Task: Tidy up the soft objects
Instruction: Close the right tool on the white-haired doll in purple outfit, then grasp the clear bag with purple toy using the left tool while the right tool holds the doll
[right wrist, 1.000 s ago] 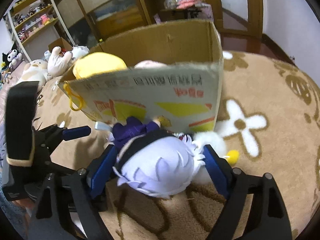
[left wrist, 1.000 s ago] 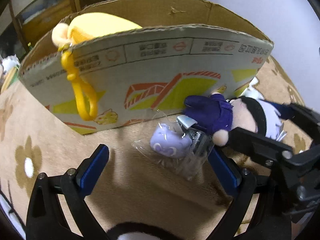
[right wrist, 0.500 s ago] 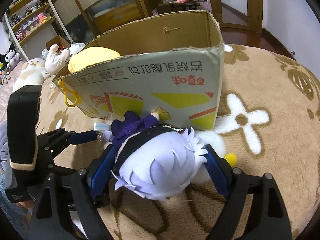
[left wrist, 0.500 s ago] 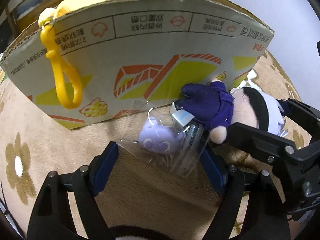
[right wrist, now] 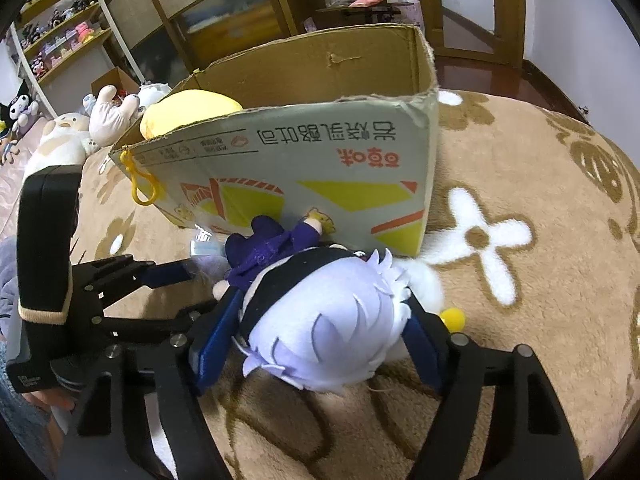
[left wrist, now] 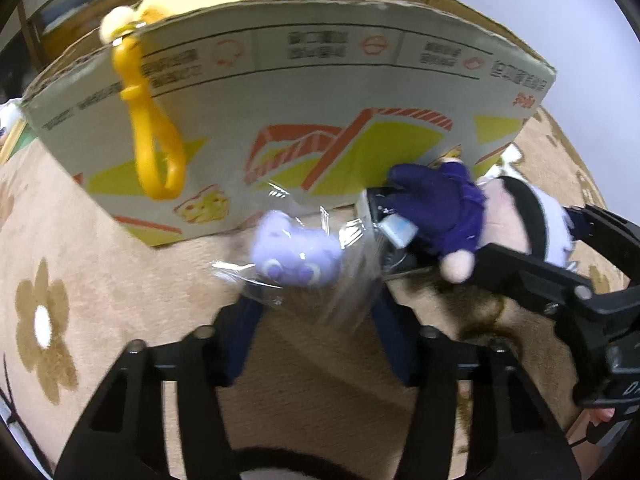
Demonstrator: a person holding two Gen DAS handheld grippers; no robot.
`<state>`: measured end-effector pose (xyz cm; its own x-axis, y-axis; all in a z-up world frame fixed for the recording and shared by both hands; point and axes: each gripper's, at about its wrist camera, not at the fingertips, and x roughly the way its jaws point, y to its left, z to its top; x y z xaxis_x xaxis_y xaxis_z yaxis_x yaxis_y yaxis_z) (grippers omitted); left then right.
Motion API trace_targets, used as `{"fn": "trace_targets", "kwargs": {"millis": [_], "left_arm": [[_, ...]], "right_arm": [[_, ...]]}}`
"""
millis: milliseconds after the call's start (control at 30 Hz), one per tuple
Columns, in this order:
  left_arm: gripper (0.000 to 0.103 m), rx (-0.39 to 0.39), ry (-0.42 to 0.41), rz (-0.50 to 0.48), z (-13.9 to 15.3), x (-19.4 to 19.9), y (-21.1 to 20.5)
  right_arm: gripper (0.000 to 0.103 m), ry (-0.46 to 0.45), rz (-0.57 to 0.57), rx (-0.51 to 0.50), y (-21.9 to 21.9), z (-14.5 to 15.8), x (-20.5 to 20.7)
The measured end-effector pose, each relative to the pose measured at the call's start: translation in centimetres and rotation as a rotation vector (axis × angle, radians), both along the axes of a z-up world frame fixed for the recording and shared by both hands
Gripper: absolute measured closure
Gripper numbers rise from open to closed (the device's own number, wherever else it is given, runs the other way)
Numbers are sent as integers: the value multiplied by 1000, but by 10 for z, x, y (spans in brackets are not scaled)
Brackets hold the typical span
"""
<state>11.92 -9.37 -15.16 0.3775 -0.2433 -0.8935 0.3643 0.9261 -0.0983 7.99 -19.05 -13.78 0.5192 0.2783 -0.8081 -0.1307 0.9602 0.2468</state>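
Observation:
A small purple plush in a clear plastic bag (left wrist: 296, 260) lies on the carpet at the foot of a cardboard box (left wrist: 304, 92). My left gripper (left wrist: 312, 320) has narrowed onto the bag, its blue pads at either side. My right gripper (right wrist: 316, 340) is shut on the white-haired doll (right wrist: 320, 328) in purple clothes, which also shows at the right of the left wrist view (left wrist: 452, 208). A yellow plush (right wrist: 188, 112) sits in the box (right wrist: 320, 168), its yellow clip (left wrist: 156, 136) hanging over the rim.
The beige carpet (right wrist: 520, 200) has brown and white flower patterns. Several plush toys (right wrist: 80, 132) lie left of the box. Wooden shelves (right wrist: 64, 40) stand at the back. A small yellow-tipped white plush (right wrist: 436, 300) lies right of the doll.
My left gripper moved forward over the bagged purple plush and its jaws closed in on the bag. My right gripper lifted slightly with the doll, showing more of the box's inside.

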Motion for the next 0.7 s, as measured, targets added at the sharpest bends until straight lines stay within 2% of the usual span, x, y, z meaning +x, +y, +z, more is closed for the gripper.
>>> {"fn": "trace_targets", "kwargs": {"millis": [133, 267, 567, 633, 700], "left_arm": [[67, -21, 8, 39, 1, 2, 10], [68, -41, 16, 52, 4, 2, 17], [68, -30, -2, 23, 16, -11, 17], [68, -36, -6, 13, 20, -14, 19], [69, -43, -8, 7, 24, -18, 26]], "right_arm": [[23, 5, -14, 4, -3, 0, -2], [23, 5, -20, 5, -5, 0, -6], [24, -17, -47, -14, -9, 6, -12], [31, -16, -45, -12, -10, 6, -12], [33, -14, -46, -9, -11, 5, -12]]}}
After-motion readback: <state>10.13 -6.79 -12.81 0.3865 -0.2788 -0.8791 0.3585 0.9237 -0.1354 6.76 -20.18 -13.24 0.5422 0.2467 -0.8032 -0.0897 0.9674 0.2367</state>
